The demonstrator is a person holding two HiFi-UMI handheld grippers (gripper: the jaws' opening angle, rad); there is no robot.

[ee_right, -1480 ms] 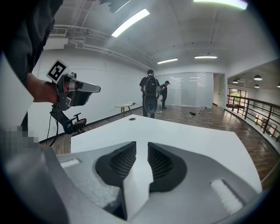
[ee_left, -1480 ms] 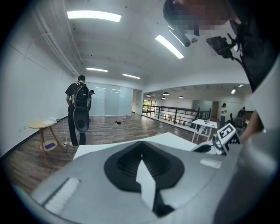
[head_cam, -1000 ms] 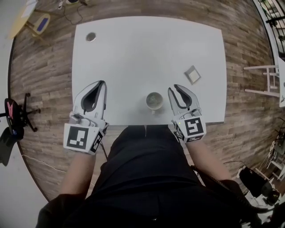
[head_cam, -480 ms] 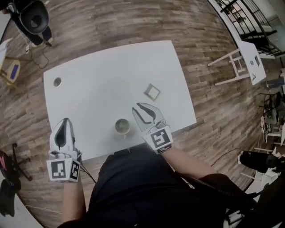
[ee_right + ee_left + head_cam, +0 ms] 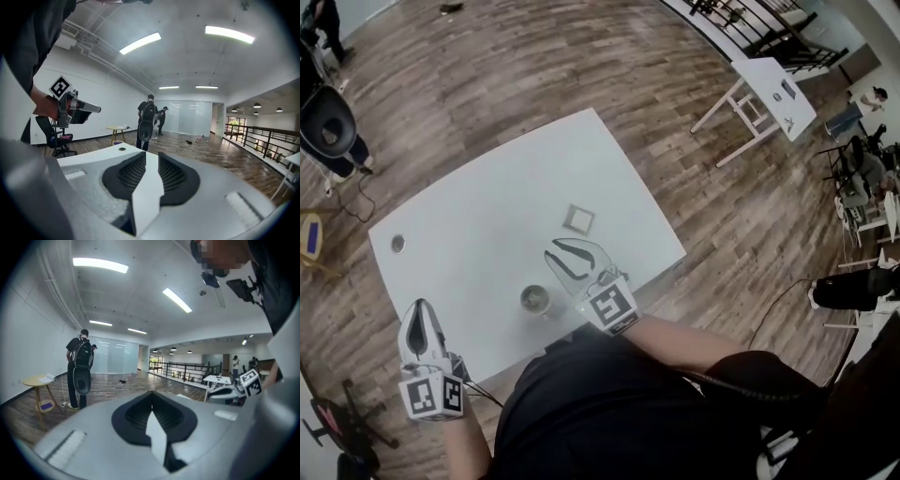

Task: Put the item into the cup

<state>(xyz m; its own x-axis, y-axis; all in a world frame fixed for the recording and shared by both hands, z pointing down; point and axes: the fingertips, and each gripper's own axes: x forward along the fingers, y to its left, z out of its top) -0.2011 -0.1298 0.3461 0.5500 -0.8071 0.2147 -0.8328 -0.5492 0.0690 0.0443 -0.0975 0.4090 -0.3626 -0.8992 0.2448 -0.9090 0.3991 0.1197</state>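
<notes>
Right gripper shifted, item just beyond jaws

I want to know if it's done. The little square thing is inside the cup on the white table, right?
No. The little square thing lies flat on the white table, apart from the cup, as the head view shows.

Wood-plank floor surrounds a white table; strip lights overhead.
</notes>
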